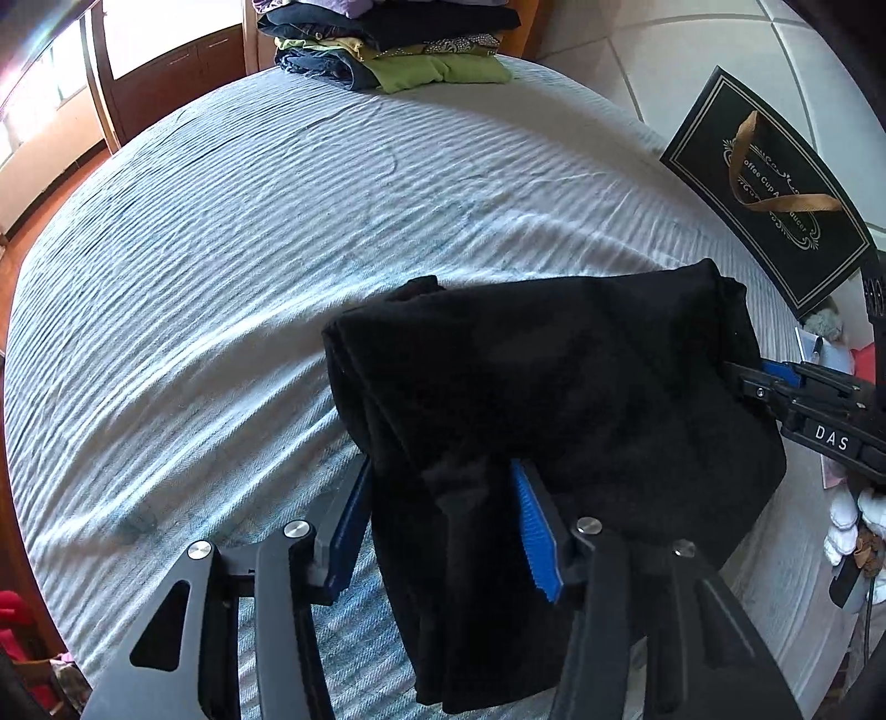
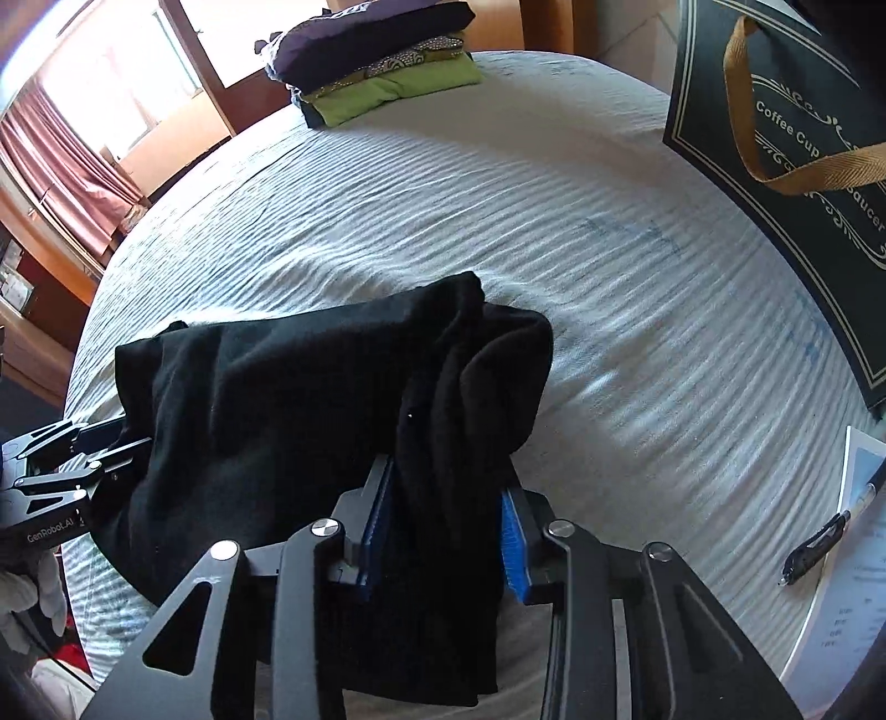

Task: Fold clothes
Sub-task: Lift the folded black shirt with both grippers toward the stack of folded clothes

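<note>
Item: black garment, bunched and part-folded, slung over the striped bedsheet. Left gripper clenched on one end, right gripper on the other (long axis spans between them); folded pile lies well ahead.

bed bare ahead; clothes stack far end, gift bag right.

Black garment hem below frame, gift bag cropped, paper print unreadable
</note>
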